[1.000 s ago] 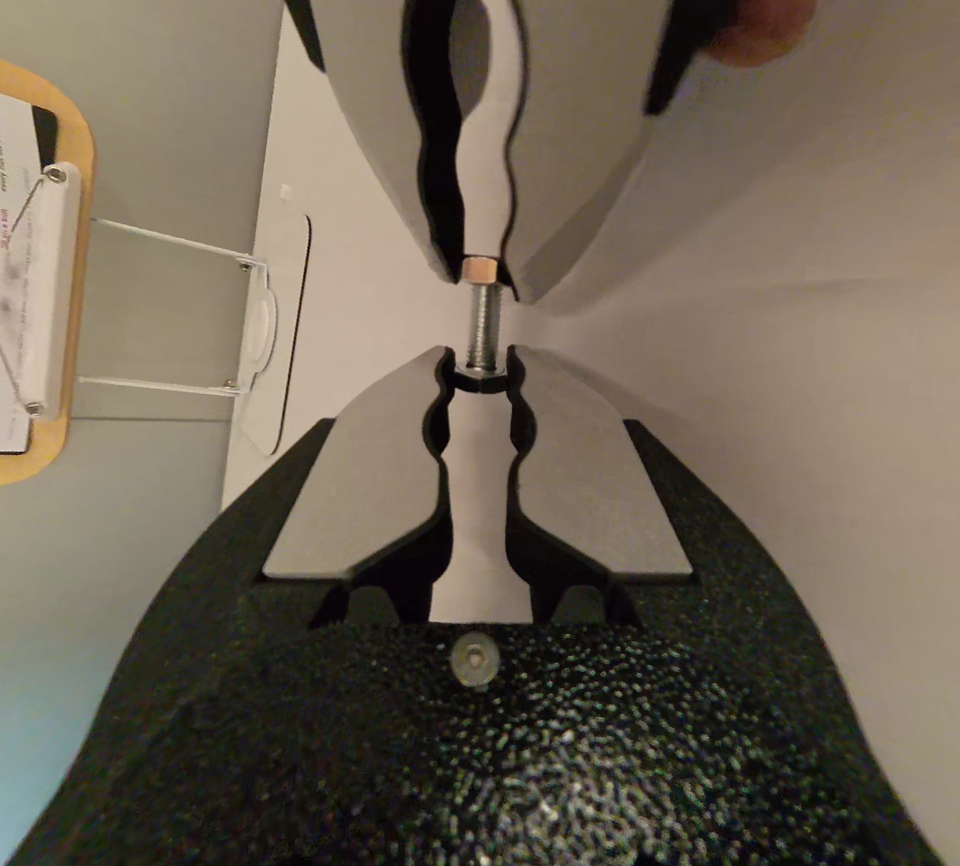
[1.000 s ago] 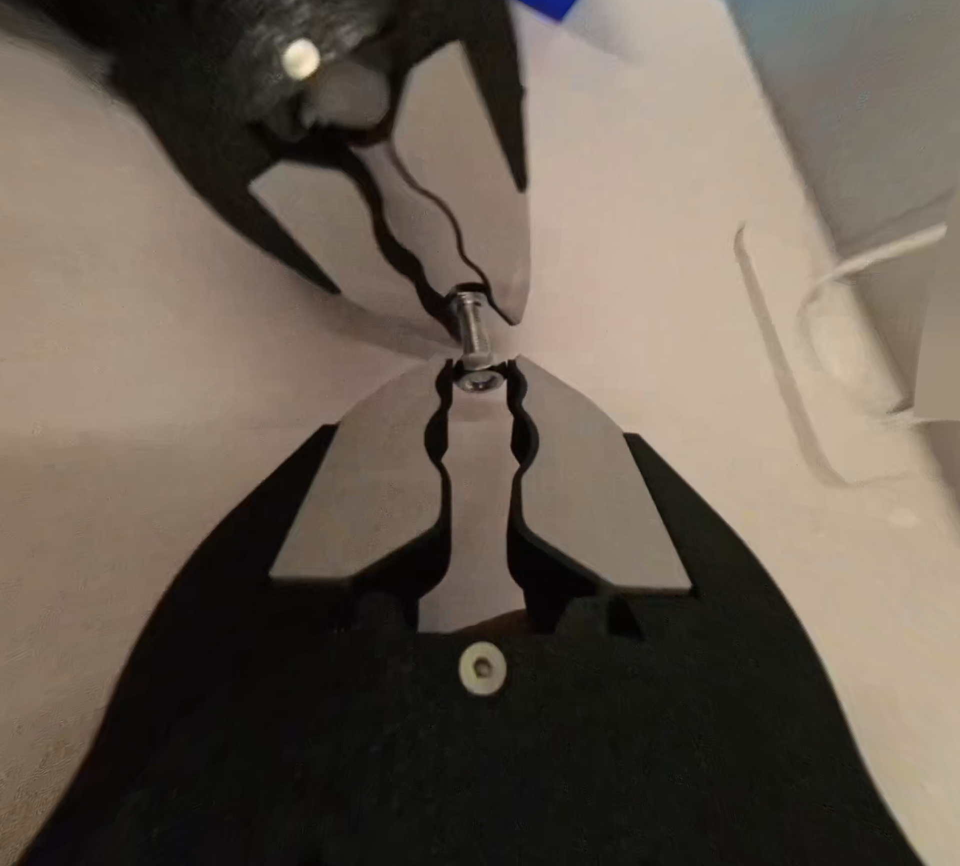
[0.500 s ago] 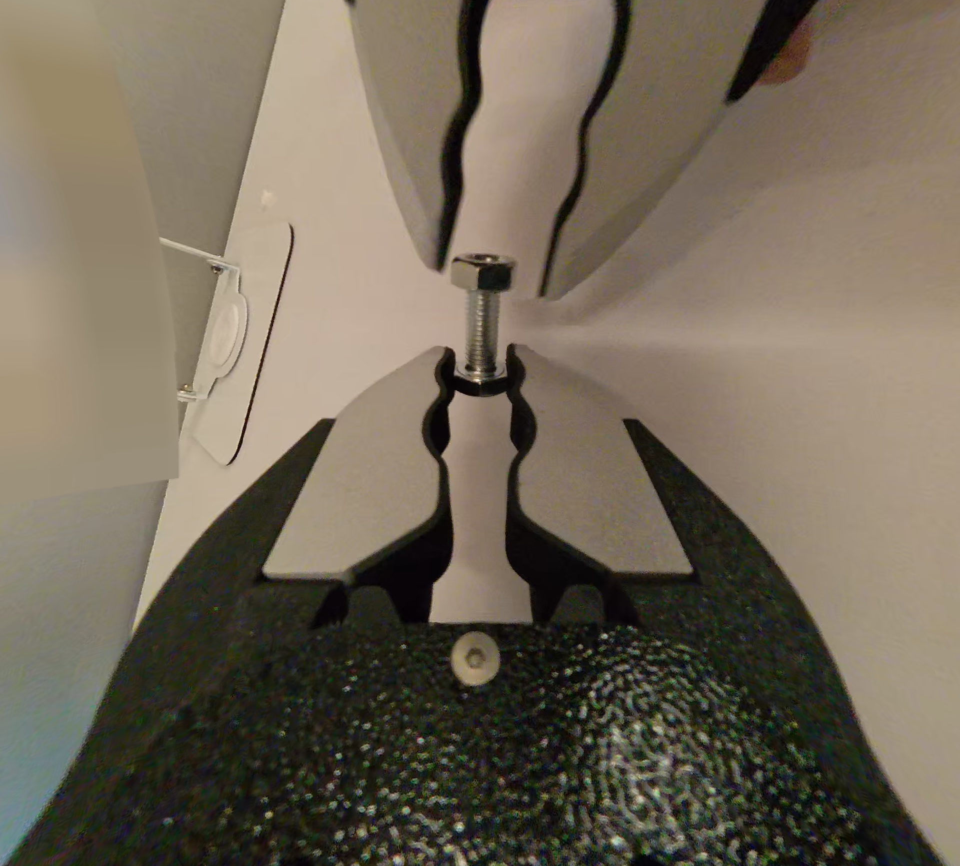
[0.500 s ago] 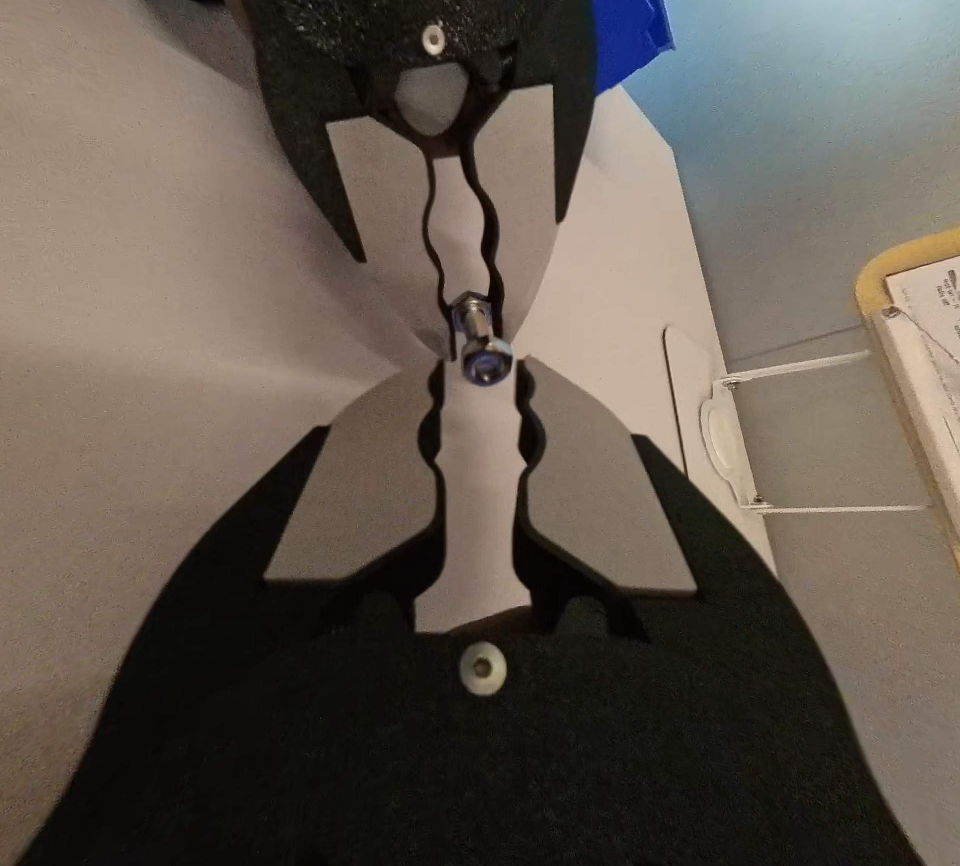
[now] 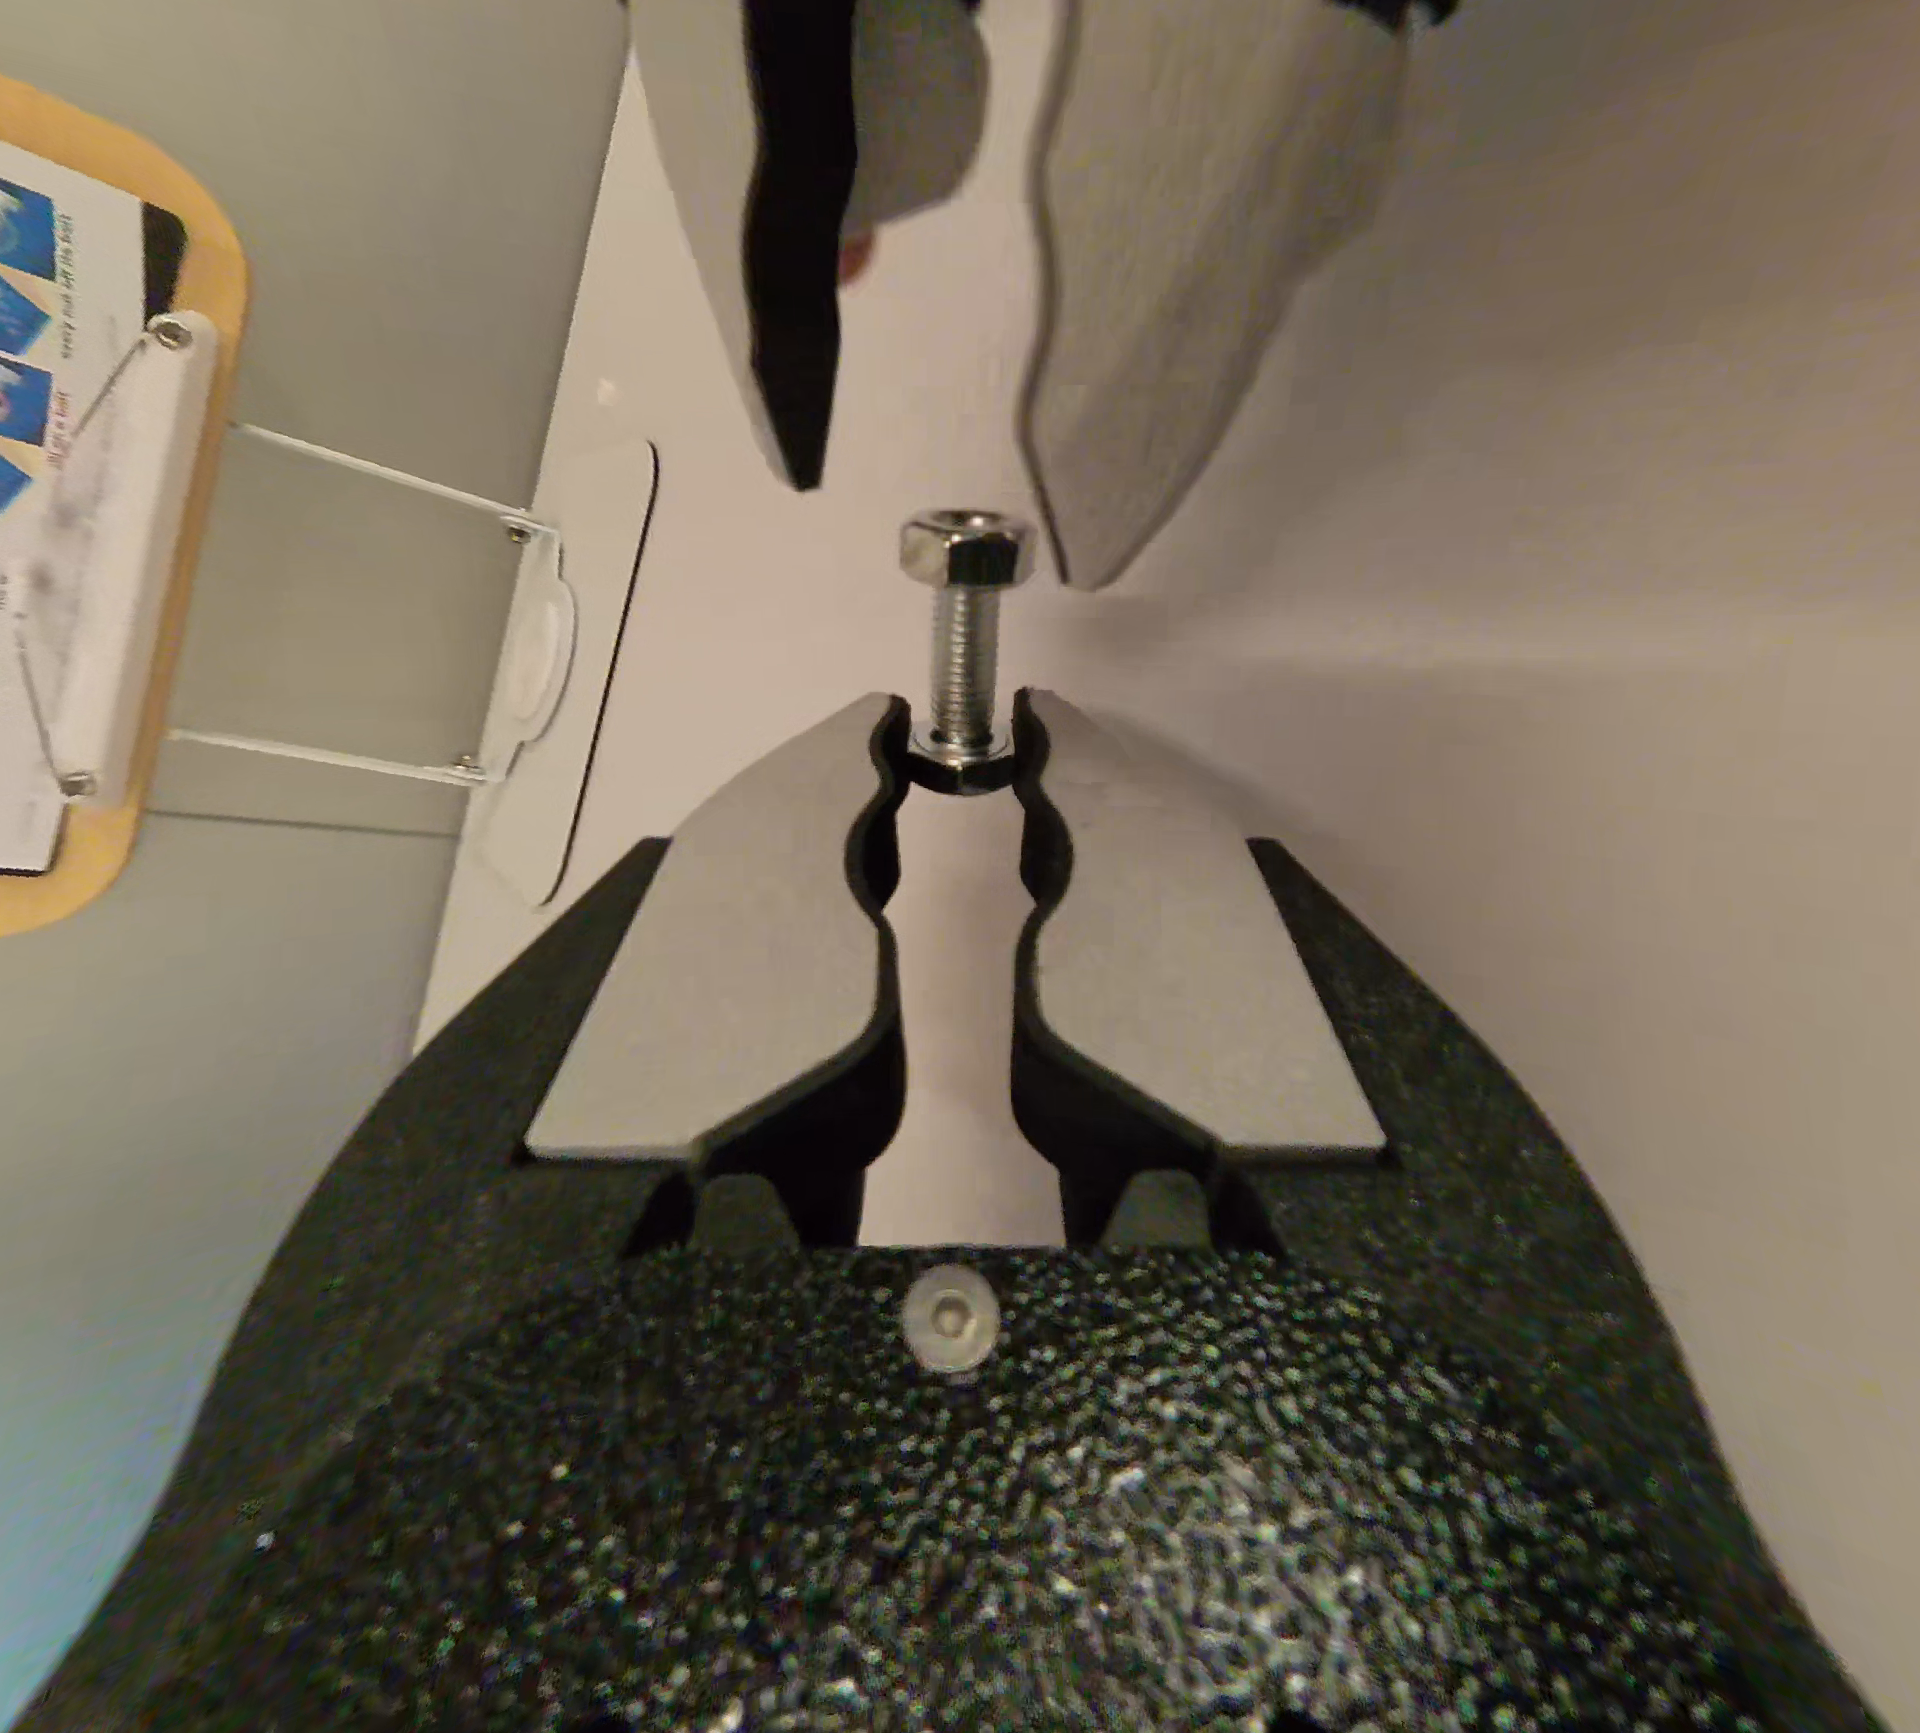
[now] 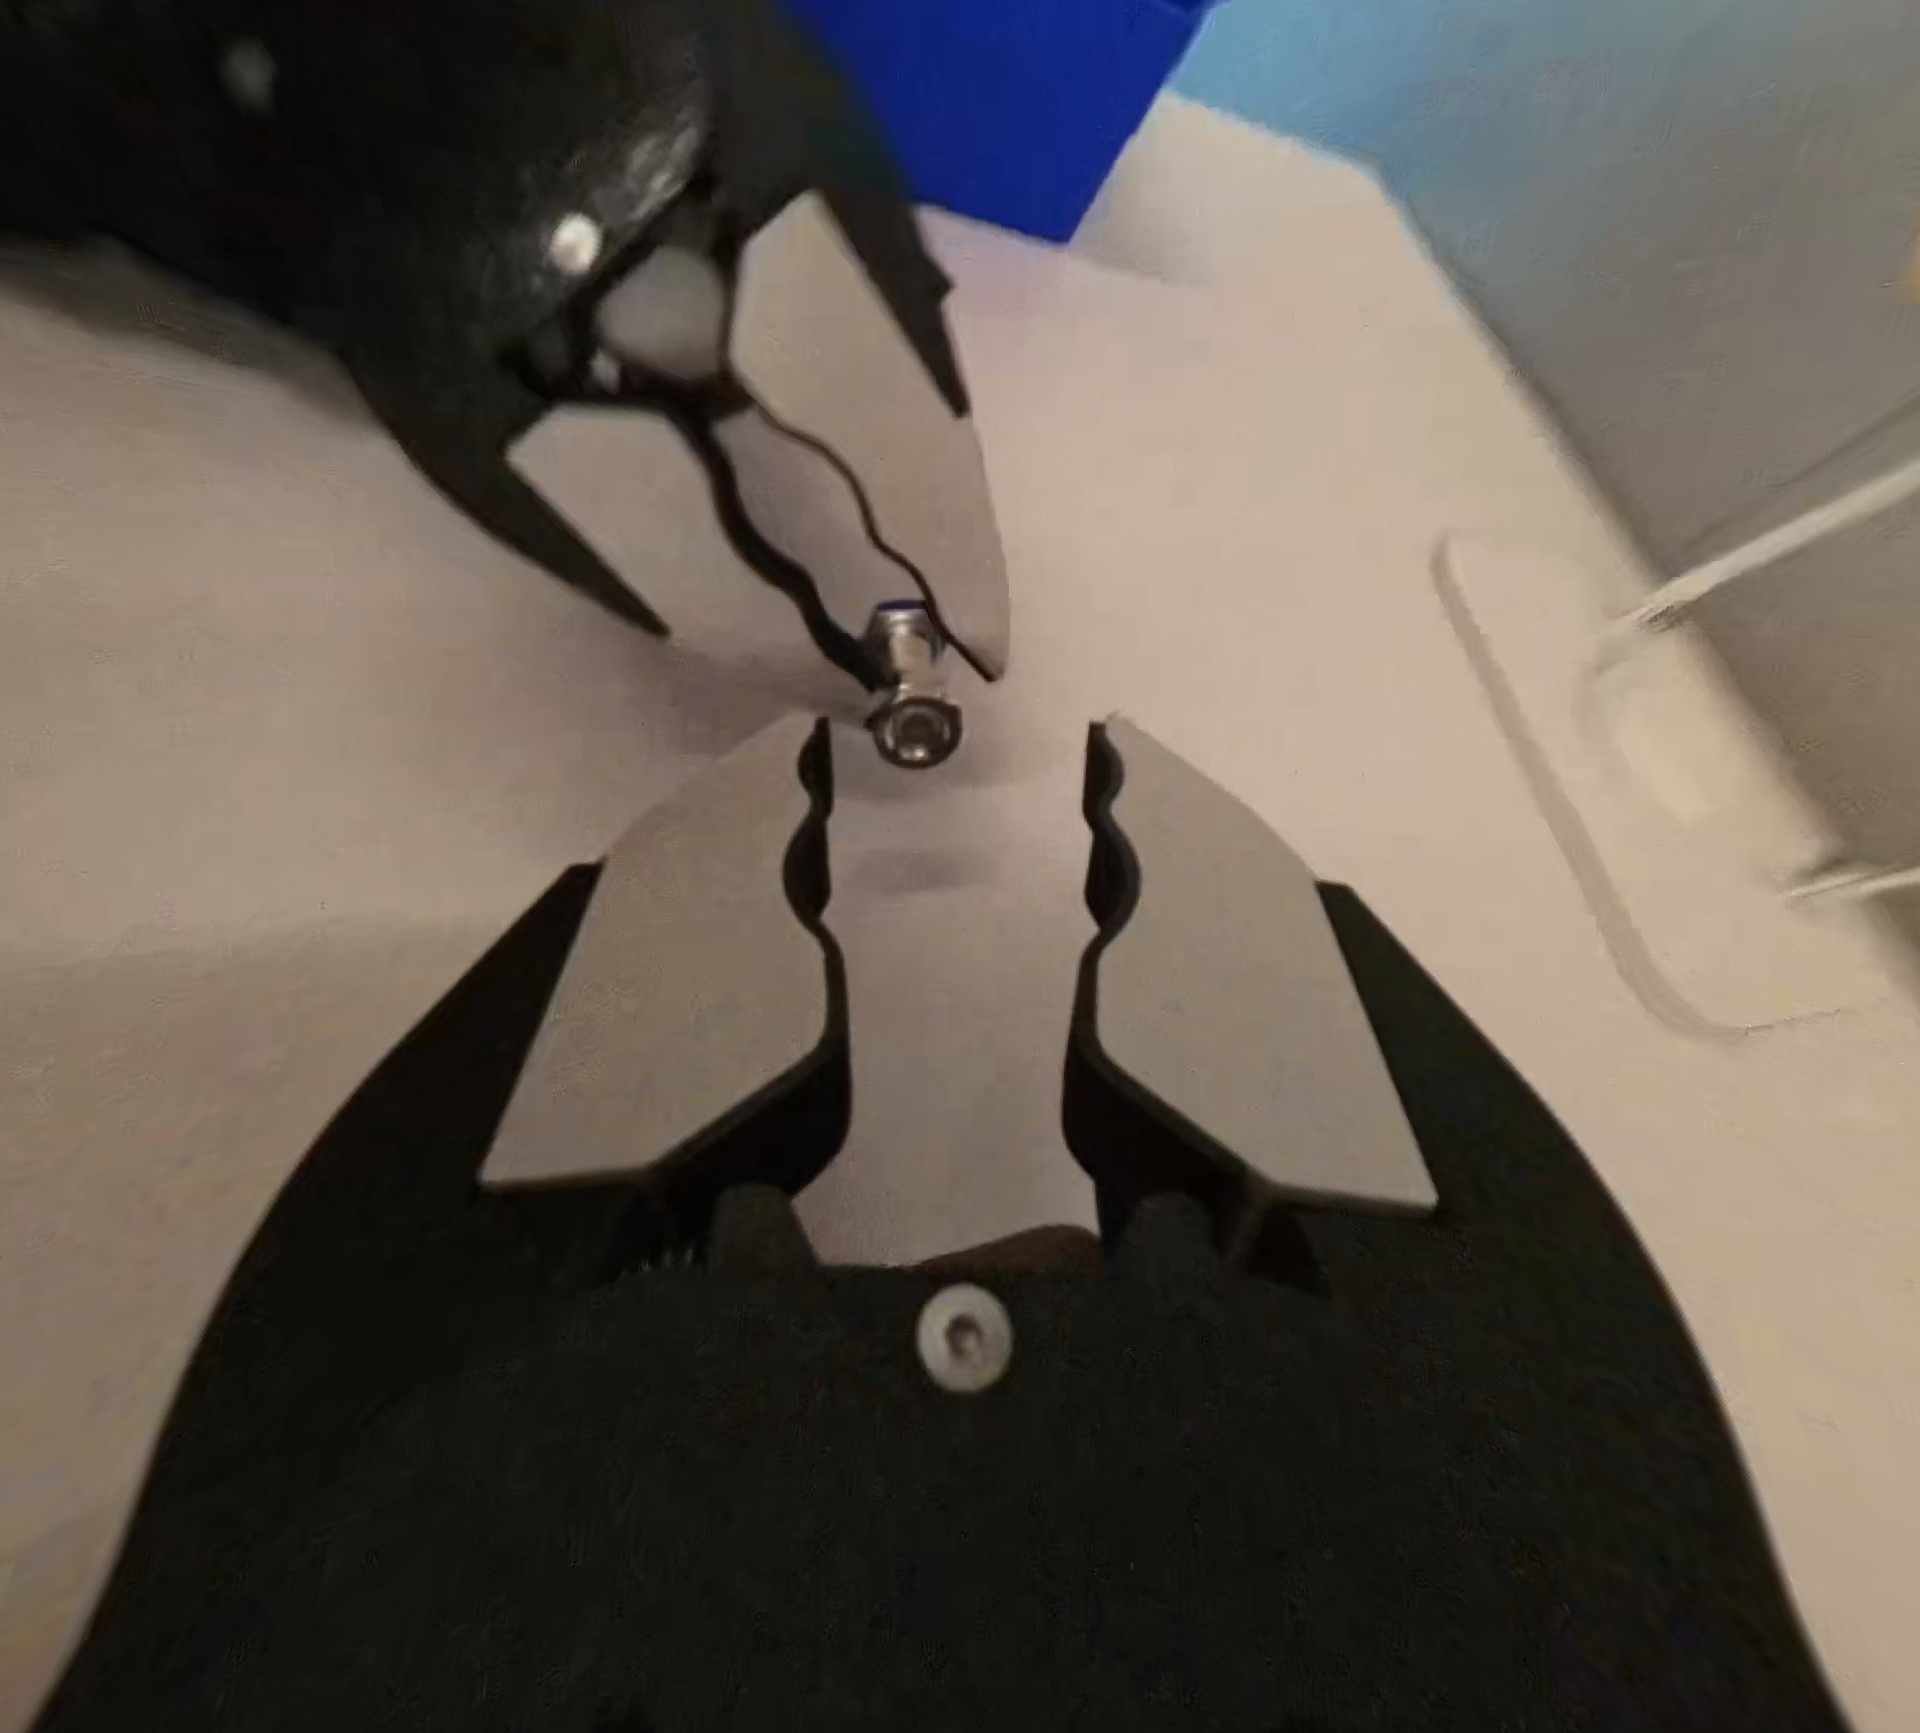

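Steel bolt (image 5: 964, 644) clamped at its head by the left gripper (image 5: 961, 727); nut (image 5: 966, 542) sitting on the far end of the thread.

Left wrist view: the left fingers (image 5: 790, 862) are pinching the bolt head, shank pointing away over the white tabletop (image 5: 1558, 748); the right gripper (image 5: 940, 520) is standing spread, one tip just beside the nut, neither pressing it; a stand with a clipboard (image 5: 114, 540) is sitting at the left edge. Right wrist view: the right fingers (image 6: 707, 935) are gaping either side of the nut (image 6: 916, 733), clear of it; a blue bin (image 6: 935, 21) is behind. Judgement: nut started, most thread bare, seating outstanding.
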`<state>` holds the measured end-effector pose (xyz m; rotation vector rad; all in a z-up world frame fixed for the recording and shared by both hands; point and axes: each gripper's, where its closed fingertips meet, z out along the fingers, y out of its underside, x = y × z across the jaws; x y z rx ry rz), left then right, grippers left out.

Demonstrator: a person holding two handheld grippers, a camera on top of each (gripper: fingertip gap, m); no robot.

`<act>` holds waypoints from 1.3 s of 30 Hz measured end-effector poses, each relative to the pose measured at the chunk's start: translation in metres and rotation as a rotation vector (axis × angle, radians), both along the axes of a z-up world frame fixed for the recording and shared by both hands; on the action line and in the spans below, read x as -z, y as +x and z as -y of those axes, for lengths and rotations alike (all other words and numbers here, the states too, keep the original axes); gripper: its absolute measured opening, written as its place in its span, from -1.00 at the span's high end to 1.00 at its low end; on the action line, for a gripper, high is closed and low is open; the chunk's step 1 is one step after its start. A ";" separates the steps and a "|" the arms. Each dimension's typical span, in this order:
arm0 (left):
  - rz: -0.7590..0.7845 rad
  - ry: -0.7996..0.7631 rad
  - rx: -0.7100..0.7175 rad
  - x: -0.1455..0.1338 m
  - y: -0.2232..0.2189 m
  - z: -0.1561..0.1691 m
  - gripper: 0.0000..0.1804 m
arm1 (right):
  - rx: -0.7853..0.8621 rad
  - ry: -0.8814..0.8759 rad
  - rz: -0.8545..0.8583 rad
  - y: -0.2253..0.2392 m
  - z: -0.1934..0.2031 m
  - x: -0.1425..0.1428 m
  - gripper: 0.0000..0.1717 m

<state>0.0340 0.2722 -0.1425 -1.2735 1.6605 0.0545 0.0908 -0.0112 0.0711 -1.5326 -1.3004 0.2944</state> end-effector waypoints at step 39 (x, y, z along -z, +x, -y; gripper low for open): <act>-0.001 0.012 -0.011 -0.003 -0.003 0.001 0.80 | 0.033 -0.026 -0.070 0.004 0.002 -0.014 0.37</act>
